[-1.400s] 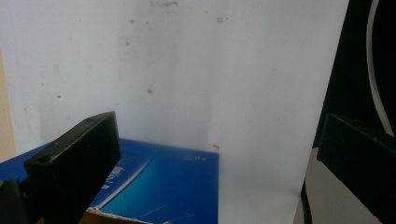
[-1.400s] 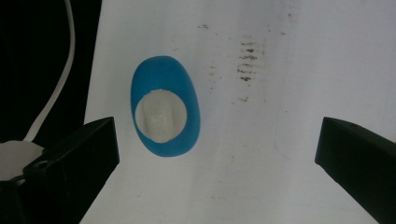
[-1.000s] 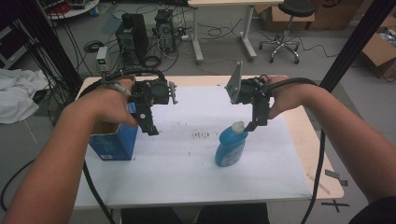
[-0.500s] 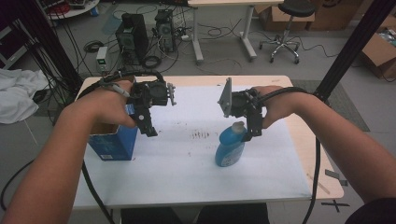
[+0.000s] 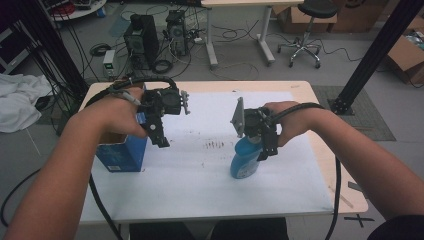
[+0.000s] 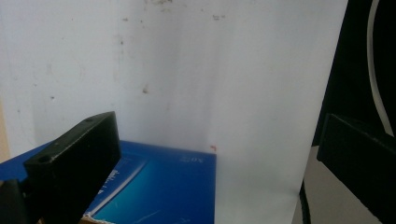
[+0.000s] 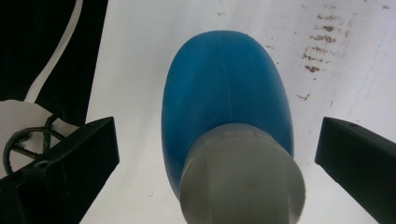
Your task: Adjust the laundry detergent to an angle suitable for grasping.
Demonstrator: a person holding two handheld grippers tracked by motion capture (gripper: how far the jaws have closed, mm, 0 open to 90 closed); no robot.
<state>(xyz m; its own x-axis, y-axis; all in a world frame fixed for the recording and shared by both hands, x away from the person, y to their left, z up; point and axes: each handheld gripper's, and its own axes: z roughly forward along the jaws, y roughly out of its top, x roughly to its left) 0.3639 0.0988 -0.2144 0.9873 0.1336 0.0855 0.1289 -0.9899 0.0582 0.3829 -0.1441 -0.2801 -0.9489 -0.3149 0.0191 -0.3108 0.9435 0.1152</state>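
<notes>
High view looks forward and down over the worktop; gripper views look down close; bottle shared with the right one.

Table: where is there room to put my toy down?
Between the box and the bottle the white sheet is bare. So is the far strip behind both grippers, and the right side past the bottle. It is crowded by the box and around the bottle.

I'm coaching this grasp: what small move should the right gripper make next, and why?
Probably close the right gripper on the blue bottle: its grey cap sits centred between the open jaws, neither touching. The left gripper hangs open by the blue box.
</notes>
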